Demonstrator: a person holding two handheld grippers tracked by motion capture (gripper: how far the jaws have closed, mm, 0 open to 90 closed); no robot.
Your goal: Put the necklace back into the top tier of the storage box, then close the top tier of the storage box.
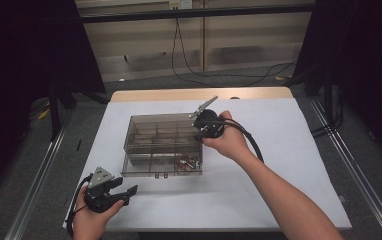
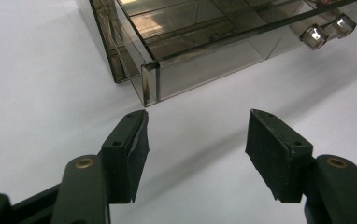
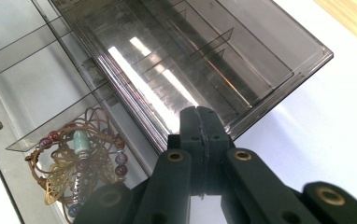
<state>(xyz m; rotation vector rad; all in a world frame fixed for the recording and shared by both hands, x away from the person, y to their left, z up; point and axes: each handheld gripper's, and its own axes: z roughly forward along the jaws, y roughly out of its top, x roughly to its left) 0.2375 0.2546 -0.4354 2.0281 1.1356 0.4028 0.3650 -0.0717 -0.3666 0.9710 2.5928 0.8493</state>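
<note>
Left hand-held gripper [image 1: 129,192]: released, jaws apart with nothing between; held off the near left corner of the white-covered worktop [image 1: 279,165], aimed at the box's near corner.
Box: smoky transparent plastic organiser box with divided compartments [image 1: 154,145], mid-worktop, slightly left of centre; hinged lid [image 3: 204,60] raised.
Latches: two clear clasps [image 2: 326,30] on the front edge; likely to snag if the lid drops unevenly.
Contents: tangled brown cord bracelet with beads and a pale green stone [image 3: 76,163] in the near right compartment; could spill or get pinched under a falling lid.
Right hand-held gripper [image 3: 200,126]: clenched tight, tips against the lid's edge at the box's right side; whether the edge is actually pinched, impossible to tell.
Risk: lid slipping off the closed tips and slamming; light box sliding or tipping, unbraced on the left.
</note>
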